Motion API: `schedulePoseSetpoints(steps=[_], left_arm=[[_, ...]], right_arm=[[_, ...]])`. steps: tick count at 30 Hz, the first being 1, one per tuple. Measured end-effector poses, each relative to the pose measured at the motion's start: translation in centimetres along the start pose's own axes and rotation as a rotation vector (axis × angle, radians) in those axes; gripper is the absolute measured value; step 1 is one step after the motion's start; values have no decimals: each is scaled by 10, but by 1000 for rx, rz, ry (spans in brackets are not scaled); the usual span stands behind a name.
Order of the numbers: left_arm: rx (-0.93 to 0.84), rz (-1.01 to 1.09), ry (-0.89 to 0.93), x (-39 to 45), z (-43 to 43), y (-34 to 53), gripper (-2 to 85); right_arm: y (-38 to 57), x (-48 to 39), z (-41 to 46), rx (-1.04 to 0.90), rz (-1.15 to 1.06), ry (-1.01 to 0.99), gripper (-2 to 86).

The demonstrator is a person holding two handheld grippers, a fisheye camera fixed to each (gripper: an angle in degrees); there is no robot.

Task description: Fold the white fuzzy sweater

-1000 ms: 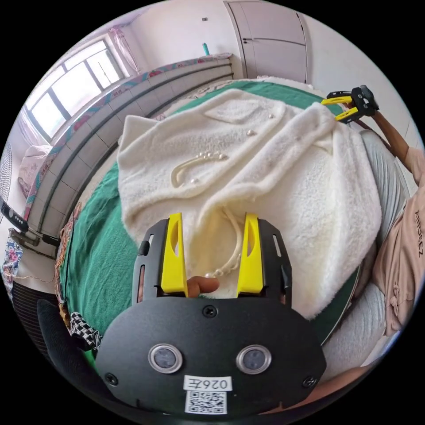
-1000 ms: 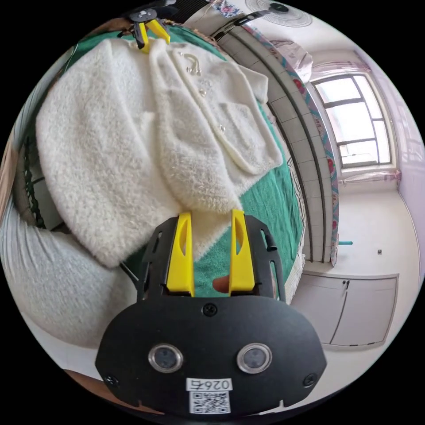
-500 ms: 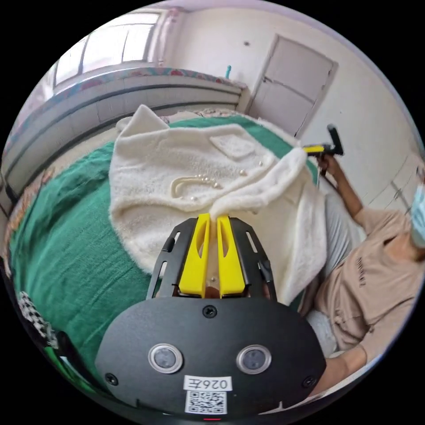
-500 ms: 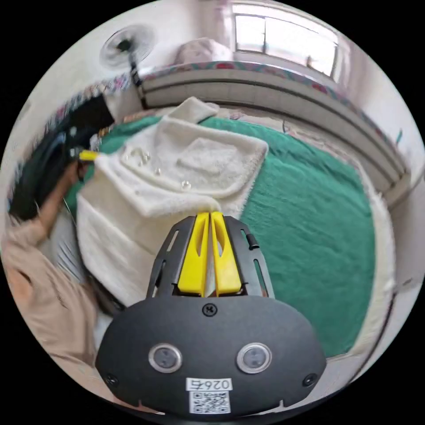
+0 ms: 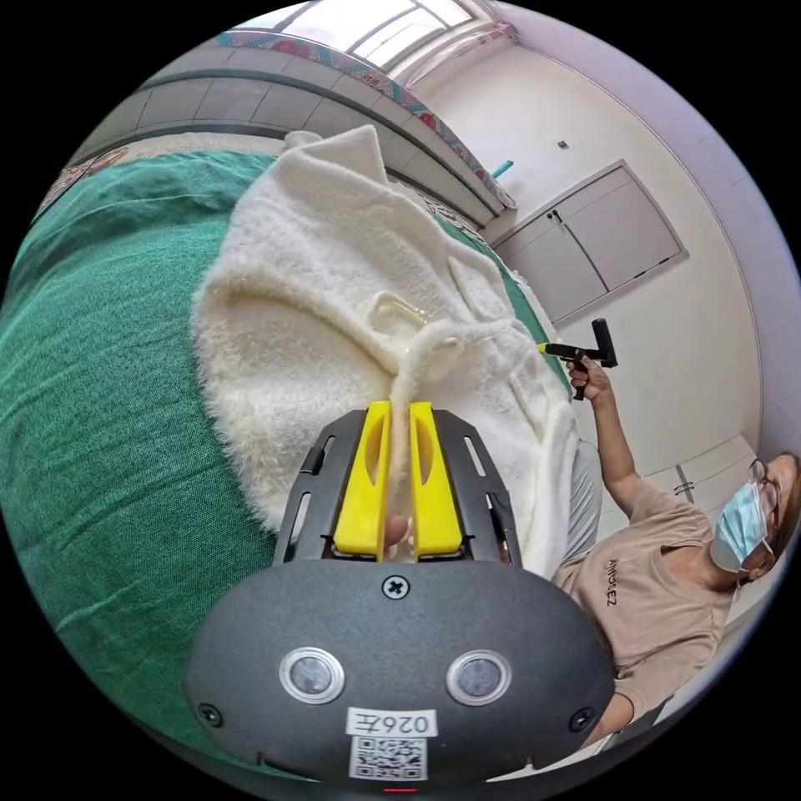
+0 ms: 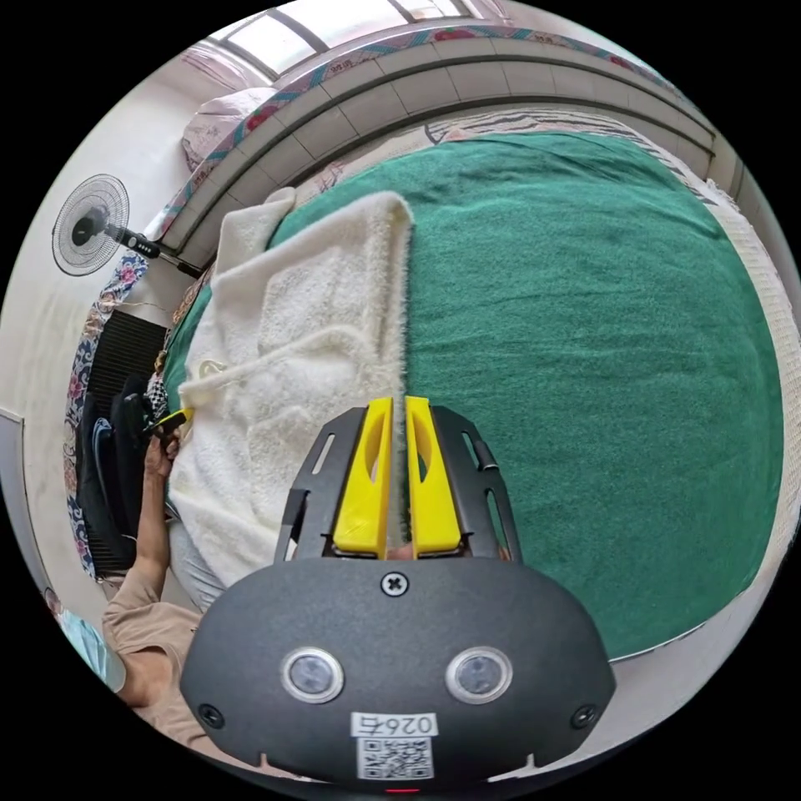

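Observation:
The white fuzzy sweater (image 5: 325,275) lies on a green blanket (image 5: 92,350), its near edge lifted into a ridge. My left gripper (image 5: 399,407) is shut on that raised edge, with fabric pinched between the yellow jaws. In the right gripper view the sweater (image 6: 300,334) sits on the left part of the green blanket (image 6: 601,334). My right gripper (image 6: 398,402) is shut on its edge. The other gripper (image 5: 576,350) shows far off in the left gripper view, held in a hand. The left gripper (image 6: 171,420) appears small at the sweater's far side in the right gripper view.
A person in a beige shirt (image 5: 659,576) stands beside the bed. A tiled ledge (image 6: 434,79) and window run along the far side. A standing fan (image 6: 88,225) is at the left. White cabinet doors (image 5: 601,242) are on the wall.
Both grippers went from open to shut on the sweater's edge, then lifted it. The cameras swung round and the held edge now rises in a ridge over the garment.

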State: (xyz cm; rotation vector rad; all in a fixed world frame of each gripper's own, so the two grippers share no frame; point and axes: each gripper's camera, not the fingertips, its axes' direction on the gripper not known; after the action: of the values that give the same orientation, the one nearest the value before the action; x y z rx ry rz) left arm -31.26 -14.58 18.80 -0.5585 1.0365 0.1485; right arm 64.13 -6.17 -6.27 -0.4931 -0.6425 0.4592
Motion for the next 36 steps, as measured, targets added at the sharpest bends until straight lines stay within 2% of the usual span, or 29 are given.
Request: schedulePoseSetpoints(steps=[3,6,9,12,15,17,21,24,26,28,31,33,36], left_arm=[[2,8,-7,2,0,-1,53],[23,21,10,8,-15,-4,66],[167,32,32,20,-58,5,31],[303,69,-47,47,-85,16,-3],[199,101,-142,68,-52,3,-8],[-48,56,-259,66,-3,-13,-9],[23,13,-228,78,-27,-12,-9],[226,121,-303,137,-75,5,-8],[352,309,-205,203,-106,28,-2],[376,437,-123,251,-116,47,20],[315,555,-117,318,-110,71,107],[235,611,-166,349,-95,84,131],[88,689,-331,382,-59,98,136]], right_arm=[[0,-15,1,11,-47,1,22],[0,-25,22,-66,-85,144,34],[5,-16,22,-51,-55,121,32],[13,-17,7,-1,-61,115,24],[19,-35,-1,73,-135,176,9],[16,-44,12,16,-172,255,3],[19,-54,8,7,-202,308,-8],[42,-76,-29,155,-251,382,-6],[75,-95,-72,320,-273,354,1],[108,-104,-97,390,-288,225,15],[161,-112,-107,352,-306,73,49],[188,-112,-101,312,-278,86,64],[212,-109,-86,211,-213,119,94]])
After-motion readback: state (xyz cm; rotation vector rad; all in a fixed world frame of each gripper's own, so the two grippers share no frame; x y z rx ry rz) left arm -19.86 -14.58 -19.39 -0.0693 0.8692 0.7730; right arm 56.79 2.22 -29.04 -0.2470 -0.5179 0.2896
